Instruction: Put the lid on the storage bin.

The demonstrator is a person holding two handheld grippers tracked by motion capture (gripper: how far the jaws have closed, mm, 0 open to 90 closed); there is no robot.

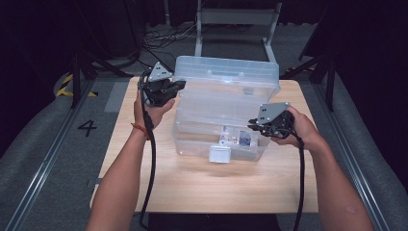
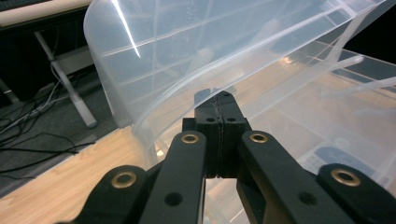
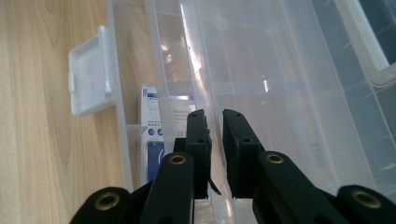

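A clear plastic storage box [image 1: 192,144] stands on the wooden table with its lid [image 1: 226,77] raised. My left gripper [image 1: 180,85] is at the lid's upper left corner, jaws shut on the lid's rim [image 2: 154,112]; in the left gripper view the gripper [image 2: 219,100] has its pads pressed together at that edge. At the box's right end, my right gripper [image 1: 252,126] is shut on the thin wall of a clear inner tray [image 3: 261,70], which runs between its jaws [image 3: 215,121]. White and blue packets [image 3: 152,135] lie in the bottom of the box.
A white latch [image 1: 219,154] hangs from the box's front wall, seen also as the latch [image 3: 88,77] in the right gripper view. The table [image 1: 202,187] is bare wood in front of the box. Cables and a metal frame [image 1: 235,19] lie on the floor beyond.
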